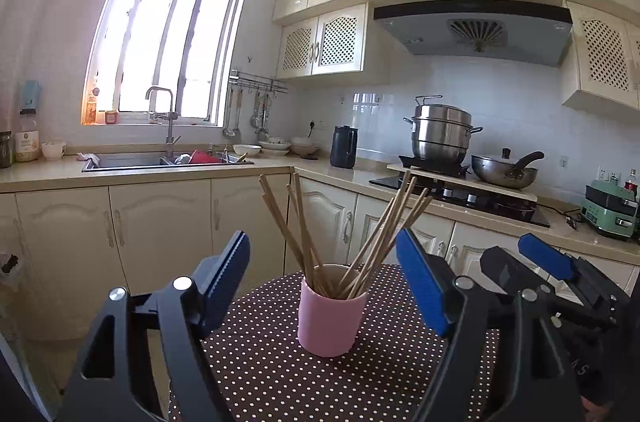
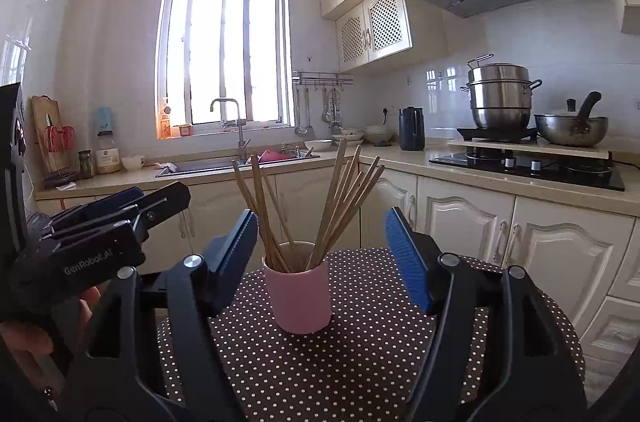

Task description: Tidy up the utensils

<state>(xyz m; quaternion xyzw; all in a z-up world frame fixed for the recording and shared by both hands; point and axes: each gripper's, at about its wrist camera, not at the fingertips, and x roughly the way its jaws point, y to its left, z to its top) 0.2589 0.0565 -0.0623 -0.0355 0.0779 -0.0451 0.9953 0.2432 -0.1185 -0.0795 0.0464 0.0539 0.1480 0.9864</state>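
On the polka-dot tabletop [image 1: 280,374] stands a pink cup [image 1: 331,318] (upright, just ahead at twelve o'clock) with wooden chopsticks [image 1: 304,222] fanned out of it. Left gripper [image 1: 324,286] fingers are spread, holding nothing; right gripper [image 2: 320,254] fingers are spread too, at three o'clock of the left.

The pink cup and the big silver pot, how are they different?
The pink cup stands on the dotted tablecloth; the silver pot sits on the stove. The pink cup is open-topped and holds wooden chopsticks; the silver pot is lidded and stacked in tiers. The silver pot has side handles; the pink cup shows none. Both stand upright.
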